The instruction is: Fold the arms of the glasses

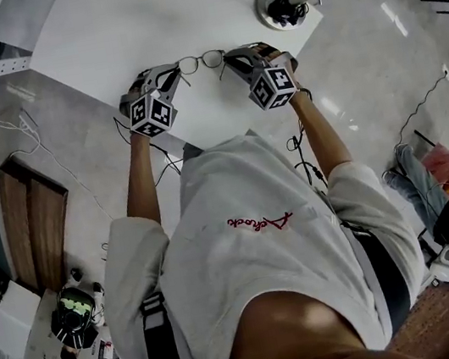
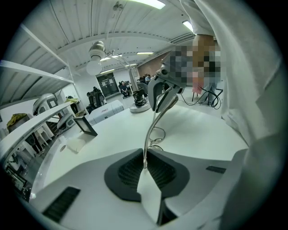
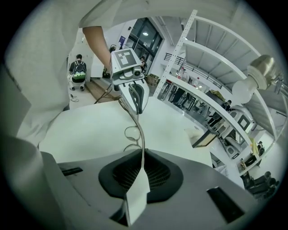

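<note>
Left gripper (image 1: 172,76), right gripper (image 1: 235,62) each clenched on one arm tip of thin silver wire-framed glasses (image 1: 202,60); frame spans left-right, lenses far, over white table (image 1: 114,39).

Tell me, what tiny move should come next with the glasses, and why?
Probably swing the right gripper inward, so the arm it holds turns toward the lenses, while the left gripper holds steady. The glasses hang above the table between the two, each gripper's fingers are shut on one arm, and neither arm looks folded yet.
</note>
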A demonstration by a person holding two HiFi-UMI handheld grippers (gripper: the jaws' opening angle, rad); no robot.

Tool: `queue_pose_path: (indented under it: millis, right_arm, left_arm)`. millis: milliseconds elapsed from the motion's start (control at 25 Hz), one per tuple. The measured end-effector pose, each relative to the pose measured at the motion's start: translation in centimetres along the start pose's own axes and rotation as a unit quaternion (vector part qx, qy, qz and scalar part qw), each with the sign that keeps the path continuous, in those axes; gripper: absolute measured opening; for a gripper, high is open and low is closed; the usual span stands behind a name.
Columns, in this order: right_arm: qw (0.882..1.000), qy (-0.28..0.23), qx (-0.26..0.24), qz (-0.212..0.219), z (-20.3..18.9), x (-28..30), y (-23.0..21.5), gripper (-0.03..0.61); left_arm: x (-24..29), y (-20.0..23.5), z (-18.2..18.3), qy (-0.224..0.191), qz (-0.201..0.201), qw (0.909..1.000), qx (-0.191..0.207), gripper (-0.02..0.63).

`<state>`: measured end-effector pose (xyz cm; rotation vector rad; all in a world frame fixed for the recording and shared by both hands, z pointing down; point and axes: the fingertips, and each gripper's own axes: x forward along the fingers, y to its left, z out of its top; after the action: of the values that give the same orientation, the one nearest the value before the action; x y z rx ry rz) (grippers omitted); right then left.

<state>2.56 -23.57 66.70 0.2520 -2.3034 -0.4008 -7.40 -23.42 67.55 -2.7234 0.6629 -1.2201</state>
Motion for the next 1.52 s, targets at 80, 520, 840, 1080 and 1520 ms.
queue_pose_path:
  millis: [80,520,840,1080,1520]
  right_arm:
    - [1.0,-0.001,0.008,0.004,-0.1,0.0,0.0,0.043]
    - [0.999,-0.002,0.03,0.013,-0.4,0.0,-0.2,0.043]
    - [0.999,-0.005,0.033,0.017,-0.3,0.0,-0.2,0.043]
    - [0.999,-0.007,0.018,0.037,0.8,1.3,0.3,0.041]
    - [0.998,0.006,0.009,0.066,2.0,4.2,0.8,0.04]
  left_arm:
    - [0.5,-0.1,0.4,0.004,-0.01,0.9999,0.011,0.052]
    - [5.6,-2.1,1.2,0.04,-0.092,0.9932,0.06,0.052]
    - [5.8,-1.9,1.0,0.03,-0.09,0.9949,0.034,0.052]
    - [5.8,-1.8,1.1,0.02,-0.091,0.9953,0.027,0.054]
    - [2.2,-1.1,-1.2,-0.003,-0.035,0.9985,-0.042,0.055]
